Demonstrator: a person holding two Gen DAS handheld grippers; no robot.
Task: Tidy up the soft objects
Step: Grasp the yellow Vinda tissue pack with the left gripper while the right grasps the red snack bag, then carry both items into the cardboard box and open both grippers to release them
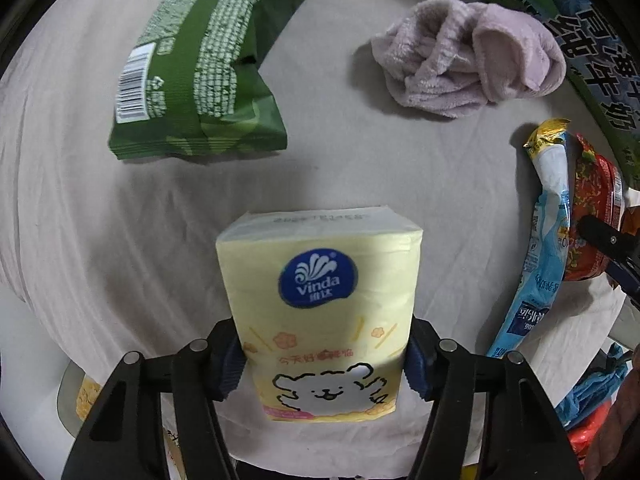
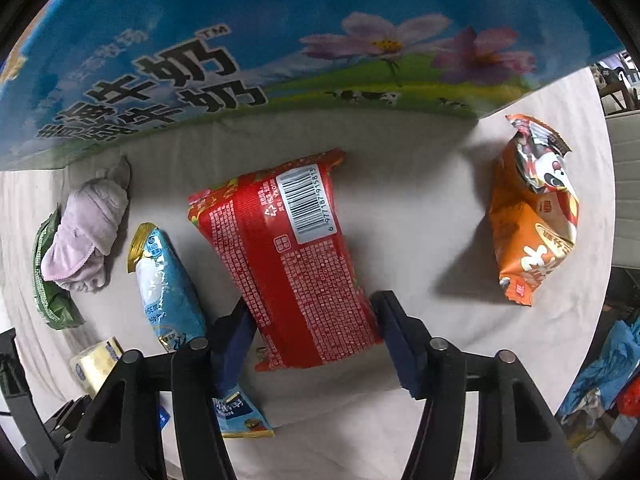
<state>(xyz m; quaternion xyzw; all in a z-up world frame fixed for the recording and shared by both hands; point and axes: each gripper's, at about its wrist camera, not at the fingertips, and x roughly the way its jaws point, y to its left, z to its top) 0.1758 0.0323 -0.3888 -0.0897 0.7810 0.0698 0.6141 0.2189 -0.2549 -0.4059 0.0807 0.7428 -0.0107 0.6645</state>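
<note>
My left gripper [image 1: 325, 364] is shut on a yellow Vinda tissue pack [image 1: 320, 304], its blue pads pressed against both sides; the pack is held above the white tablecloth [image 1: 80, 200]. The pack also shows in the right wrist view [image 2: 98, 360]. My right gripper [image 2: 316, 340] is shut on a red snack bag [image 2: 296, 264], one pad on each side. A crumpled lilac towel [image 1: 464, 56] lies far right in the left wrist view and at the left in the right wrist view [image 2: 86, 240].
A green snack bag [image 1: 200, 68] lies at the far left. A blue-and-gold packet [image 2: 168, 288] lies left of the red bag. An orange snack bag [image 2: 532, 220] lies at the right. A large blue milk carton box [image 2: 280, 48] stands along the back.
</note>
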